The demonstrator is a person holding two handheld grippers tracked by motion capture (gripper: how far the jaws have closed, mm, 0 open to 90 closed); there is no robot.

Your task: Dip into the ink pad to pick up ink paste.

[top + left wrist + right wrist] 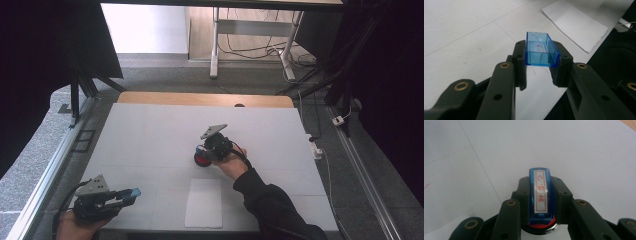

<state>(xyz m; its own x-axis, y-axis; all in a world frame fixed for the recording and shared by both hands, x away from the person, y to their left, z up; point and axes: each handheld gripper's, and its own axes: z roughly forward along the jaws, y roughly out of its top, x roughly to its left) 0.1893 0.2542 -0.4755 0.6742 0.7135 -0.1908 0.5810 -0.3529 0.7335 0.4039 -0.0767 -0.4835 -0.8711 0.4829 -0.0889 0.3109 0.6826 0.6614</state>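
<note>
Stamp (541, 197) clamped in the right gripper (212, 150) over its red ink pad (202, 160), blue cap (541, 51) pinched in the left gripper (120, 197) at seven o'clock; pressing onto the paper sheet (204, 202) looks next.

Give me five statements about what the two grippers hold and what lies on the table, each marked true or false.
1. The left gripper is shut on a clear blue box. True.
2. The blue stamp in the right gripper has a blank label. False: the label bears red characters in a red frame.
3. A white sheet of paper lies on the table. True.
4. The right gripper hovers beyond the table's far edge. False: it is over the table's middle.
5. The blue box is full. False: it looks empty.
</note>
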